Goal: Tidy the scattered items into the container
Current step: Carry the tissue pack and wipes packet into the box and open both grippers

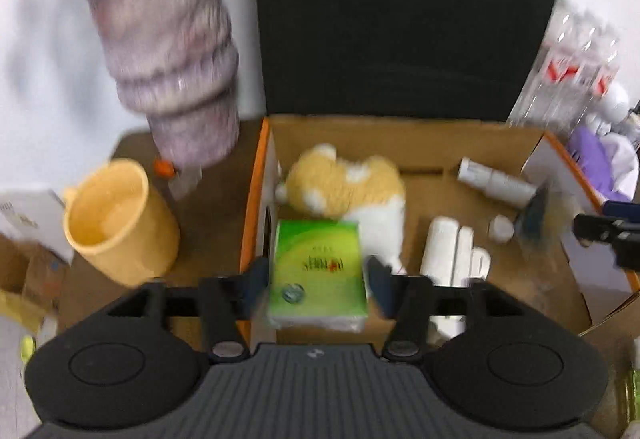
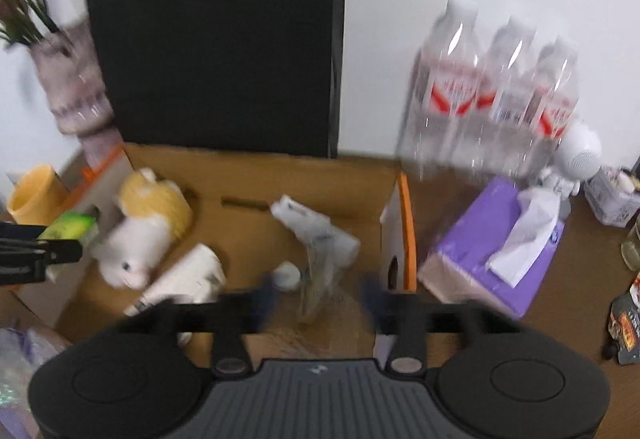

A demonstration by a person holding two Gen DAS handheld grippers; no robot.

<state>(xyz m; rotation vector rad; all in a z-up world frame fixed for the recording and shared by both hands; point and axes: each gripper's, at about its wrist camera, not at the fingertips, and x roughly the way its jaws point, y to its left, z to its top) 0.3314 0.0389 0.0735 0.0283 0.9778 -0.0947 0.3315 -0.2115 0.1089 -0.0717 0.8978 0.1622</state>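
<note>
My left gripper [image 1: 318, 285] is shut on a green tissue pack [image 1: 318, 271] and holds it over the near left corner of the cardboard box [image 1: 400, 127]. The box holds a plush toy [image 1: 344, 187], a white spray bottle [image 1: 496, 181], a small white cap [image 1: 501, 229] and a white tube-like item [image 1: 448, 253]. My right gripper [image 2: 318, 299] is open over the box's right part, with a clear crinkled wrapper [image 2: 320, 279] below its fingers. In the right wrist view the plush toy [image 2: 148, 223], the green pack [image 2: 72, 225] and the spray bottle [image 2: 316, 227] show too.
A yellow cup [image 1: 116, 219] and a ribbed vase [image 1: 172, 67] with a plant stand left of the box. A black monitor [image 1: 400, 15] rises behind it. Three water bottles [image 2: 492, 91] and a purple tissue box [image 2: 492, 247] stand to the right.
</note>
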